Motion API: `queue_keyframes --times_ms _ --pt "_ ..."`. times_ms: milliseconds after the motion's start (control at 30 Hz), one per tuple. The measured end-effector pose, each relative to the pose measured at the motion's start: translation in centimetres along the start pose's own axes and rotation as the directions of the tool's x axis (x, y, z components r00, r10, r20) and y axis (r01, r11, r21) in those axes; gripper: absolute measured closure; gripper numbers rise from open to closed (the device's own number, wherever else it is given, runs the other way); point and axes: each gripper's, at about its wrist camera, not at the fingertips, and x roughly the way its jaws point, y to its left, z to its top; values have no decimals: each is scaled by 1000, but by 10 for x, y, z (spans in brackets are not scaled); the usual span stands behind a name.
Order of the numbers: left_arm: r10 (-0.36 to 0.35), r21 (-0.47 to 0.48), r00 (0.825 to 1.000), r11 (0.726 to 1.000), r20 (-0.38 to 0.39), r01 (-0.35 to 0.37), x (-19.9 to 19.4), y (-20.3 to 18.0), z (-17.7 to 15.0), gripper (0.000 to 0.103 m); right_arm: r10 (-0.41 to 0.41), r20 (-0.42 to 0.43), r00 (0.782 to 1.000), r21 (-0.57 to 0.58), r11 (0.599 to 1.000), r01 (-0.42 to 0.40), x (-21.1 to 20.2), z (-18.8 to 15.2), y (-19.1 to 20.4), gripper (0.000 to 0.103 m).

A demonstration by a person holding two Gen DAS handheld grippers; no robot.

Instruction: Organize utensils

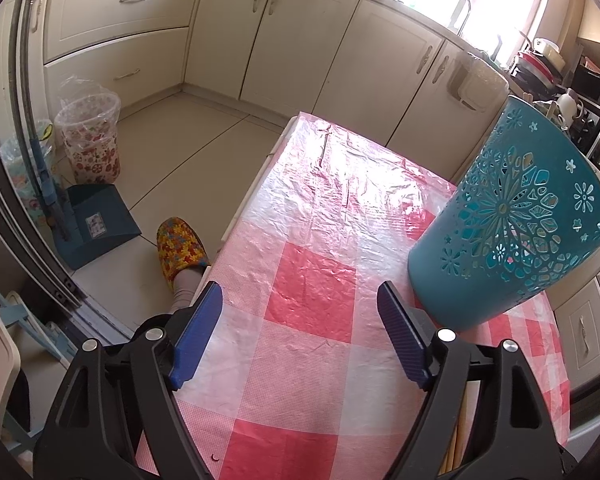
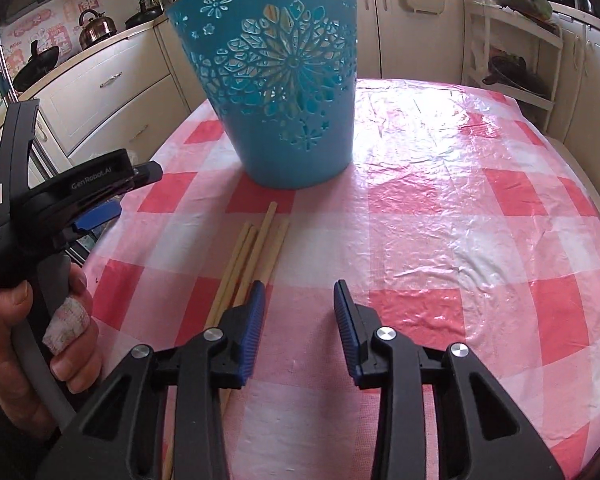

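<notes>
Right wrist view: task looks barely started. Wooden chopsticks (image 2: 256, 256) lie loose in a small bunch on the checked pink tablecloth (image 2: 460, 208) of the worktop, just in front of the teal cut-out holder basket (image 2: 284, 92), which stands upright and well apart from the sticks' far tips. None of the chopsticks shows inside the basket, though its interior is mostly hidden from both cameras, so I can't rule out something already in there. Right gripper (image 2: 300, 312) hangs low over the cloth with fingers apart and nothing between them; its left finger (image 2: 252, 320) overlaps the near part of the chopstick bunch, contact unclear. Left gripper (image 1: 300, 328) also has fingers wide apart, empty, over bare cloth beside the basket (image 1: 512, 220); in the right view a hand (image 2: 40, 320) grips its handle at the worktop's left edge. Judgement: all still to do — grasp the chopsticks, lift, drop them upright into the basket. Sticks lie flat and close together, so a clean pinch may be fiddly.
</notes>
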Motion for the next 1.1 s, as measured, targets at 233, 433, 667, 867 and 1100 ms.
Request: queue_keyframes --times_ms 233,433,667,867,1100 --pt "-2 5 1000 1000 -1 2 1 -4 0 27 -44 -18 999 -64 997 43 13 7 17 68" --pt "13 63 999 998 -37 -11 0 -16 -1 27 -83 -57 995 -144 987 74 10 9 14 87" --pt "-20 249 993 967 -115 48 -23 -51 -36 26 -68 -102 992 -161 986 51 7 13 -11 88" --pt "13 323 990 946 -138 33 -28 -70 -53 26 -7 -99 995 -58 998 2 1 9 -27 88" --pt "62 398 987 917 -149 2 -23 -84 -65 26 27 -99 995 -9 1000 -28 -3 7 -33 88"
